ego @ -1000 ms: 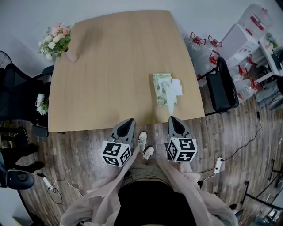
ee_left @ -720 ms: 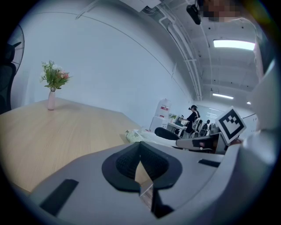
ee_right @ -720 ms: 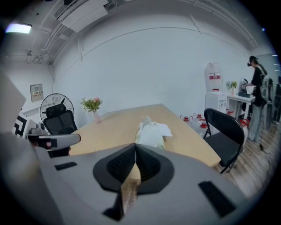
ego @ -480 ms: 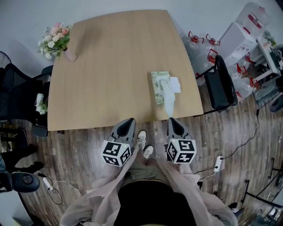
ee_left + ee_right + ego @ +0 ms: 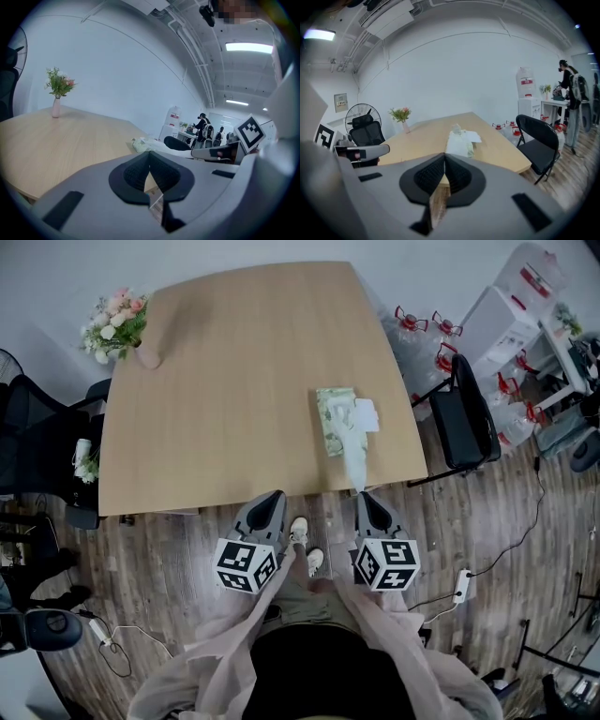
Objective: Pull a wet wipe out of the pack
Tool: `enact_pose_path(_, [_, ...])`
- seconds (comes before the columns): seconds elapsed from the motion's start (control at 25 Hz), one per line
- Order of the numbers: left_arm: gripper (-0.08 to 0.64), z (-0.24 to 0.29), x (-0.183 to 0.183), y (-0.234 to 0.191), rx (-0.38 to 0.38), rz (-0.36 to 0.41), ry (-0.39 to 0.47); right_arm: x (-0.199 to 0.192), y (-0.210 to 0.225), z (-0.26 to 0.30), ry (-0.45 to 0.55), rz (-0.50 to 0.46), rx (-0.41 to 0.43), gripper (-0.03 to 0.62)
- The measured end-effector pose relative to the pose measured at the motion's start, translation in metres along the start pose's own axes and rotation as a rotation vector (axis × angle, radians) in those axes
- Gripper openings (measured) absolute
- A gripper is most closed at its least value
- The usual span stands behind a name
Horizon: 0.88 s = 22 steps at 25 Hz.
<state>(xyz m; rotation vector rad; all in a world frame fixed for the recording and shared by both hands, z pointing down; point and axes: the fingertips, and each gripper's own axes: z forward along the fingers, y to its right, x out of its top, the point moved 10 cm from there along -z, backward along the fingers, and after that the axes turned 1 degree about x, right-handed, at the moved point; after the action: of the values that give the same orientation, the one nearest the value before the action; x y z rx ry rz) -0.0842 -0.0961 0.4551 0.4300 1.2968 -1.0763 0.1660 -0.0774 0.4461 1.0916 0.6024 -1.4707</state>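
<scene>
The right gripper's (image 5: 444,155) jaws are pressing flat together, and they seem to be pinching the near end of the wet wipe (image 5: 458,143), which is running straight from their tips back toward the pack (image 5: 333,418). In the head view the right gripper (image 5: 363,495) is sitting just off the near edge of the table (image 5: 234,381). The wipe (image 5: 355,460) is now stretching as a long white strip from the pack's opening to that edge, whereas a second ago its end was lying short of the edge, so the sheet is plainly lengthening as the hand draws back. The pack itself is lying flat near the table's right side with its white flap (image 5: 366,413) folded open beside it, and it appears to be staying where it was. The left gripper (image 5: 149,153) is holding its jaws together on nothing and is hanging off the table edge (image 5: 277,495), well apart from the pack, so nothing is bracing it. By my judgement the pull is well under way but not finished, since the far end is still sitting in the opening.
</scene>
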Motion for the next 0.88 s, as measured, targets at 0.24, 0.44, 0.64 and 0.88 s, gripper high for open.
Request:
enact_pose_path(0.24, [0.011, 0.005, -0.003, 0.011, -0.036, 0.012, 0.005, -0.001, 0.003, -0.02, 0.041, -0.03, -0.024, 0.012])
enact_pose_path(0.44, [0.011, 0.01, 0.002, 0.023, -0.075, 0.037, 0.009, 0.004, 0.006, -0.042, 0.079, -0.022, -0.047, 0.011])
enact_pose_path(0.64, [0.011, 0.011, 0.01, 0.029, -0.103, 0.053, 0.027, 0.012, 0.01, -0.057, 0.127, -0.02, -0.082, 0.011])
enact_pose_path(0.88, [0.011, 0.009, 0.019, 0.029, -0.1, 0.08, 0.051, 0.023, 0.018, -0.061, 0.176, -0.038, -0.126, 0.011])
